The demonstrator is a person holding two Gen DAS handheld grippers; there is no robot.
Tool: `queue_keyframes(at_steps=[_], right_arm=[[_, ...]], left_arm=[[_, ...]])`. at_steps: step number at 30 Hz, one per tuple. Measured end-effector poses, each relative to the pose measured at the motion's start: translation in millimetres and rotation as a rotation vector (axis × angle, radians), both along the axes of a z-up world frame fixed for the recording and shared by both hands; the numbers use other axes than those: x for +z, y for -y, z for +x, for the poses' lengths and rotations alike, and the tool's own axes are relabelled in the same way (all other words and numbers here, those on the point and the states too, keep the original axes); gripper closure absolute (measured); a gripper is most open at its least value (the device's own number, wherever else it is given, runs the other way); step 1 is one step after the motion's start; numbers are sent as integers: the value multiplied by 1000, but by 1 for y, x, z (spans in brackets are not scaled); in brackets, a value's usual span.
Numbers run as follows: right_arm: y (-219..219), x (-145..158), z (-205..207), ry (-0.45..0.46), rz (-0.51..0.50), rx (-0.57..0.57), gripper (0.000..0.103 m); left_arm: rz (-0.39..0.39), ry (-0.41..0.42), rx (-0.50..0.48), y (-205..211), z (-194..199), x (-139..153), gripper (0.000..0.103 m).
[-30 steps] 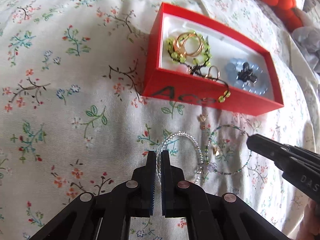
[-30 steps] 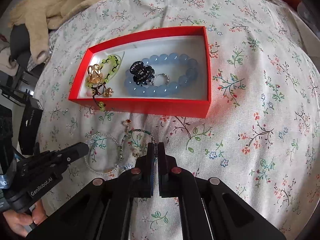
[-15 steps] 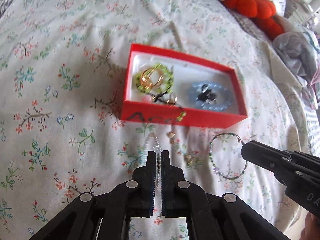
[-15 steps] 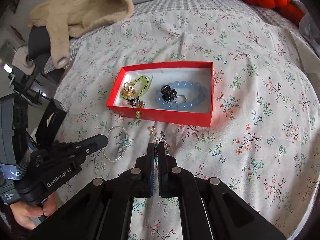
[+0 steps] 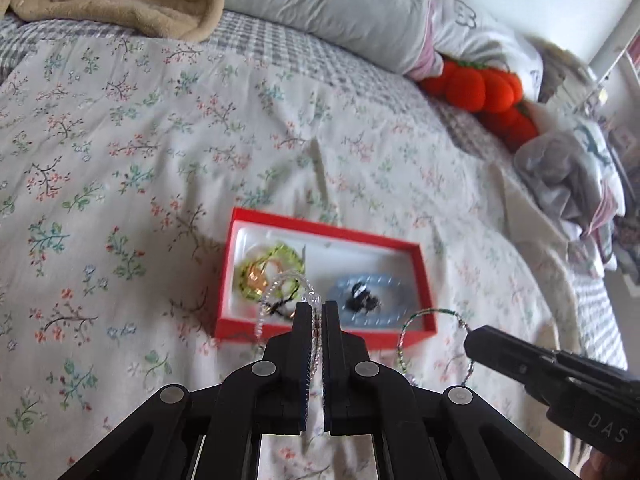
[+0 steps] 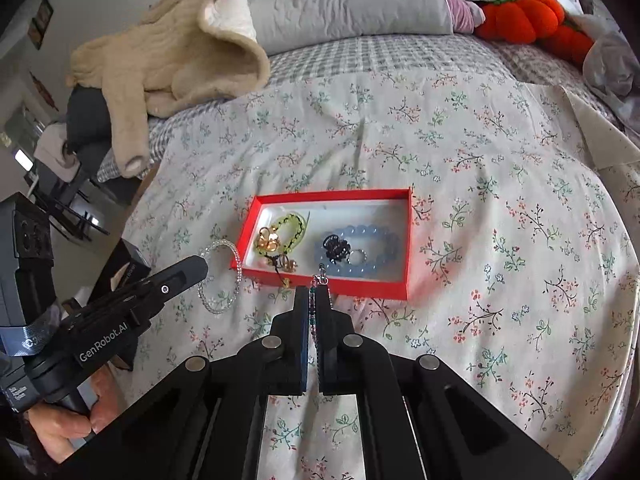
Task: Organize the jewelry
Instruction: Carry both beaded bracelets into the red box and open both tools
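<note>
**Two bracelets lifted, red box just ahead**

Above the floral bedspread (image 6: 500, 208), both grippers are carrying jewelry clear of the fabric. Clenched on a clear glass-bead bracelet (image 5: 280, 292), the left gripper (image 5: 317, 314) is letting its loop dangle forward and to the left of the fingertips; in the right wrist view that same loop is hanging just beside the near-left corner of the shallow red cardboard box (image 6: 409, 240). Pinching a thin green-and-dark seed-bead bracelet (image 5: 432, 344), the right gripper (image 6: 318, 294) is holding the strand edge-on between its fingers, so it is running along the jaw axis with a small charm poking out at the tips.

What the coming move turns on, as I judge it: the box is lying straight ahead of both jaws, its long axis running across the view, left to right. The right gripper's tips are sitting nearly at the near wall — the closer of the two — while the left is standing off the left end.

Inside the white-lined box are lying a lime-green beaded bracelet (image 6: 290, 226), gold rings (image 6: 268, 240), a pale blue round-bead bracelet (image 6: 376, 248) and a small black claw clip (image 6: 336, 248).

Soft, wrinkled bedding is giving a yielding surface — the box may tip if nudged. Behind are lying a grey pillow (image 6: 348, 4), a beige fleece garment (image 6: 180, 52) and an orange plush pumpkin (image 6: 520, 16).
</note>
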State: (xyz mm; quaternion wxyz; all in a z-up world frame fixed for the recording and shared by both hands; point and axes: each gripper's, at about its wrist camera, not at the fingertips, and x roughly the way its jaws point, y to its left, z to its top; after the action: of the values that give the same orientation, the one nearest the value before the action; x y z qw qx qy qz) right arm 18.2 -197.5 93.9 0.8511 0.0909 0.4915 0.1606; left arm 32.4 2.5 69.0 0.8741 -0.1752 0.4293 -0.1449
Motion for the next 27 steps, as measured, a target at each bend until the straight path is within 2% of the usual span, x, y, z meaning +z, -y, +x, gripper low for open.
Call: queue_keyframes(at_steps=[9,14,23,25,27], right_arm=[[5,6,17,26,56,-53,101],[9,2,27,34,65,-80,101],[12,-6,39,35,61,-98,101],[12,-7,40,36,61,-99,101],[11,-7,41,39,59,-101,101]], left_arm=[[-111,13,-28,22,26,-13,103],[-66,-32,29,17,41,-39,103],[5,-77,68,11,47,-54,102],[7,-88,66,10,47,-53,93],[14,-79,72,8,43,-49,74]])
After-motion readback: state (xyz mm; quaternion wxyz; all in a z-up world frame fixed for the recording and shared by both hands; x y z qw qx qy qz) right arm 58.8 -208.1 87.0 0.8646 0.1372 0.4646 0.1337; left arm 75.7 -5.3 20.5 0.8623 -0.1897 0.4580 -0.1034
